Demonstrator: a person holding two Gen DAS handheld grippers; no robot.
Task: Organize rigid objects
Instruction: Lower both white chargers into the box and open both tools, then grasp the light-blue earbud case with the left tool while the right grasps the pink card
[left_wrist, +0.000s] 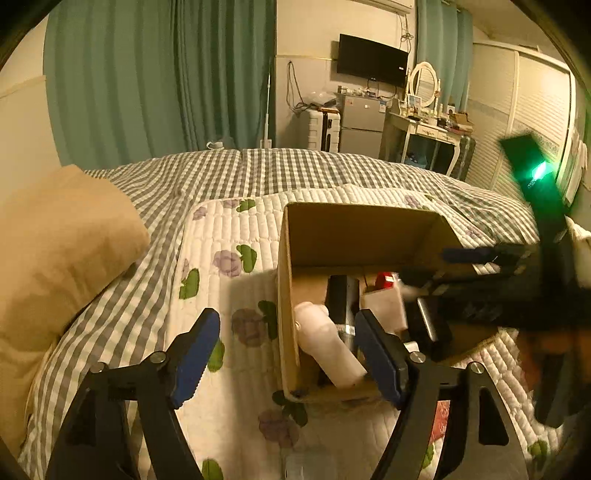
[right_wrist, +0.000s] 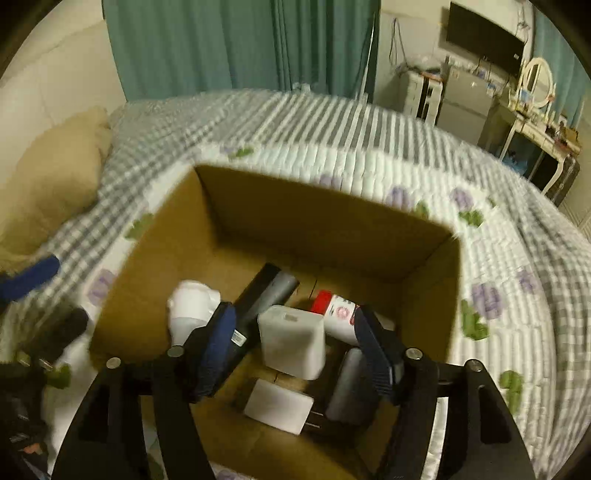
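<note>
the right gripper (right_wrist: 293, 347) is held spread wide over the cardboard box (right_wrist: 155, 236), with a white power bank (right_wrist: 291, 341) seen between its fingers but not pinched, and no contact can be confirmed. the left gripper (left_wrist: 286, 354) is spread too, empty, straddling the box's left wall beside a white bottle (left_wrist: 328, 343). the crowded contents could be knocked or jammed if the fingers are lowered carelessly.

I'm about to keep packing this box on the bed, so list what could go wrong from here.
1. The cardboard box sits on a soft quilt, so a push from either claw could tip or slide it.
2. The right claw hangs open just above the white power bank; a careless descent could knock the red-capped tube.
3. The left claw straddles the box wall, so closing might crush it.
</note>
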